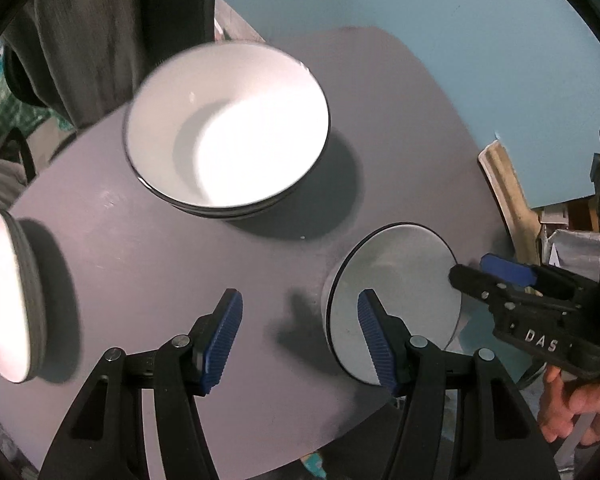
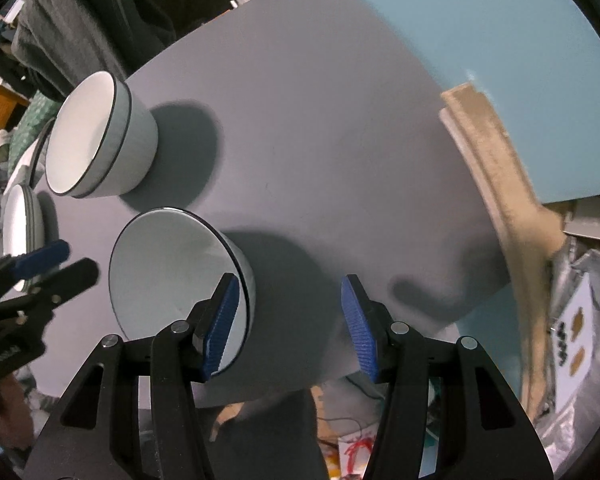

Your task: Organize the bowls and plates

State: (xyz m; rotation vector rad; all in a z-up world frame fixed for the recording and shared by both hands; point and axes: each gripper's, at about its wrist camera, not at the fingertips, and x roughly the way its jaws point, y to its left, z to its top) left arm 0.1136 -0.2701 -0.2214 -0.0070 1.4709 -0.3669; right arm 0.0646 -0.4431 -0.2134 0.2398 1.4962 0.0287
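Observation:
A small white bowl with a dark rim [image 1: 404, 280] [image 2: 168, 276] stands near the front of the grey table [image 1: 140, 264]. My left gripper [image 1: 300, 336] hangs open over the bowl's left rim, its right pad in front of the bowl's inside. My right gripper [image 2: 290, 324] is open over the opposite rim, its left pad overlapping the wall. Neither pair of pads presses on anything. Each gripper shows in the other's view: right gripper [image 1: 471, 267], left gripper [image 2: 74, 259]. A stack of larger white bowls [image 1: 228, 128] [image 2: 88, 140] sits further back.
Another stack of white dishes [image 1: 4, 292] [image 2: 20, 224] stands at the table's left edge. Dark clothing [image 1: 100, 32] hangs behind the table. A beige moulding [image 2: 500, 184] runs along the right, with clutter on the floor beyond it. A hand [image 1: 572, 408] grips the right tool.

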